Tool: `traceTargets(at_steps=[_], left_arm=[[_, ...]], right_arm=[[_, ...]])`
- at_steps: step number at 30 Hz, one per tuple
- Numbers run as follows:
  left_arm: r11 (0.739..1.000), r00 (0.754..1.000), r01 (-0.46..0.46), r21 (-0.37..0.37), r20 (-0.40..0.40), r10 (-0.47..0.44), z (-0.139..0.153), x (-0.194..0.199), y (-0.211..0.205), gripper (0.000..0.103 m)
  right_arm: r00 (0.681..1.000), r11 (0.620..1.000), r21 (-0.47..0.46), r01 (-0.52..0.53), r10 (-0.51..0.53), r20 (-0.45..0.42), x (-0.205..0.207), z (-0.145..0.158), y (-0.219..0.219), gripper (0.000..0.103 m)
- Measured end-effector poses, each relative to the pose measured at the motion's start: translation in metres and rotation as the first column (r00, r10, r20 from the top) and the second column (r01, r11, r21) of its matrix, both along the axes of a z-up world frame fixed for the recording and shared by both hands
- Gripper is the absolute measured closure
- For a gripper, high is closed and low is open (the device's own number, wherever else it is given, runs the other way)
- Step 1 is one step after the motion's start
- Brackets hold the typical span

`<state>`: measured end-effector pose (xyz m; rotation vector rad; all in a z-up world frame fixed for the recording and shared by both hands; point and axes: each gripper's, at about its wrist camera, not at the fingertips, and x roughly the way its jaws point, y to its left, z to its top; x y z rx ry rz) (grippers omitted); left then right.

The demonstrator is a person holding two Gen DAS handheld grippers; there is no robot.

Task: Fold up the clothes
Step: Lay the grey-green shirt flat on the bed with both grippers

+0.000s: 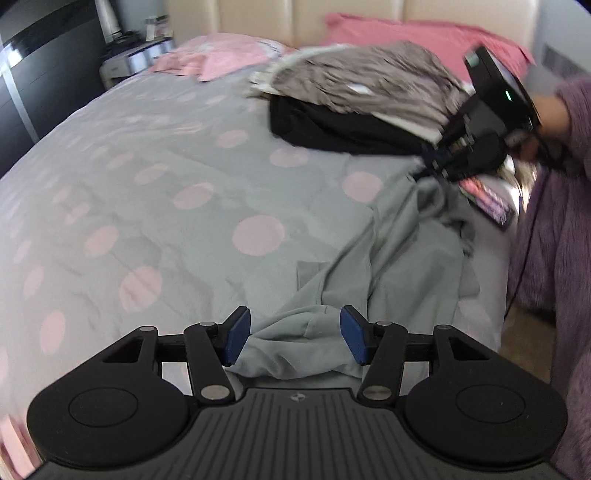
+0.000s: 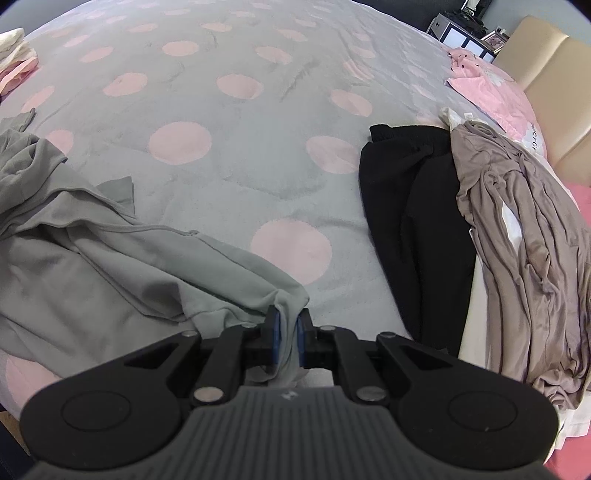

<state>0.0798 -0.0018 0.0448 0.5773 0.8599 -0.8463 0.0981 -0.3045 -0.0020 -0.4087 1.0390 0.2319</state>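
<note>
Bedspread [image 2: 236, 122] grey, pink-dotted, under beige headboard [image 1: 369, 14]

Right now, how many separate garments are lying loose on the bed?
3 clearly: the grey garment pinched in the right gripper near the bed's edge, the black garment beside it, and the taupe garment overlapping the black one. Others may hide underneath.

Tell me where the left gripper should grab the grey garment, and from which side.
Take the bunched end of the grey garment lying between the left gripper's open jaws, coming down from above. That ridge stands proud of the bedspread, unlike the flat cloth beyond.
</note>
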Motion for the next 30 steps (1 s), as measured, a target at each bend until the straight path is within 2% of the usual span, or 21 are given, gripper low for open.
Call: traceTargets(at_steps=[2, 4, 6, 7, 9, 11, 17, 19, 21, 24, 26, 28, 30], left_arm=[[0.995, 0.996, 0.081, 0.064, 0.026, -0.083, -0.005, -0.002, -0.010, 0.051], [0.978, 0.984, 0.169, 0.125, 0.040, -0.175, -0.012, -0.004, -0.020, 0.051], [0.946, 0.960, 0.260, 0.192, 0.053, -0.275, -0.019, -0.007, -0.029, 0.051], [0.923, 0.942, 0.308, 0.232, 0.058, -0.329, -0.024, -0.009, -0.034, 0.051], [0.863, 0.897, 0.395, 0.316, 0.071, -0.436, -0.032, -0.013, -0.043, 0.051], [0.789, 0.836, 0.481, 0.381, 0.070, -0.544, -0.040, -0.017, -0.051, 0.051], [0.584, 0.680, 0.655, 0.479, -0.038, -0.732, -0.060, -0.027, -0.071, 0.052], [0.526, 0.637, 0.693, 0.493, -0.078, -0.767, -0.067, -0.030, -0.077, 0.053], [0.483, 0.614, 0.716, 0.503, -0.126, -0.779, -0.074, -0.032, -0.084, 0.055], [0.447, 0.600, 0.737, 0.508, -0.187, -0.778, -0.084, -0.034, -0.092, 0.065], [0.441, 0.604, 0.739, 0.509, -0.211, -0.769, -0.089, -0.035, -0.094, 0.074], [0.454, 0.620, 0.730, 0.511, -0.215, -0.754, -0.093, -0.036, -0.094, 0.079], [0.495, 0.655, 0.705, 0.508, -0.200, -0.729, -0.091, -0.035, -0.092, 0.088]], right_arm=[[1.000, 1.000, 0.001, -0.003, 0.003, 0.003, 0.000, 0.001, 0.000, 0.093], [1.000, 1.000, -0.001, -0.007, 0.007, 0.005, 0.000, 0.001, 0.000, 0.093], [1.000, 1.000, -0.003, -0.012, 0.012, 0.007, 0.000, 0.000, 0.001, 0.093], [1.000, 1.000, -0.002, -0.013, 0.013, 0.008, 0.000, 0.000, 0.001, 0.093], [1.000, 1.000, 0.001, -0.014, 0.014, 0.010, 0.001, 0.000, 0.000, 0.093], [1.000, 1.000, 0.005, -0.015, 0.015, 0.011, 0.001, 0.001, 0.000, 0.093], [1.000, 1.000, 0.010, -0.022, 0.022, 0.016, 0.000, 0.002, 0.000, 0.093], [1.000, 1.000, 0.013, -0.023, 0.023, 0.016, 0.000, 0.002, 0.000, 0.092], [1.000, 1.000, 0.017, -0.023, 0.022, 0.016, 0.000, 0.002, -0.001, 0.091], [0.999, 1.000, 0.016, -0.023, 0.023, 0.022, 0.000, 0.003, -0.001, 0.086], [0.999, 1.000, 0.015, -0.022, 0.022, 0.028, -0.001, 0.003, -0.002, 0.084], [0.999, 1.000, 0.020, -0.021, 0.020, 0.030, -0.002, 0.004, -0.004, 0.084], [0.999, 0.999, 0.026, -0.021, 0.021, 0.032, -0.003, 0.004, -0.005, 0.084]])
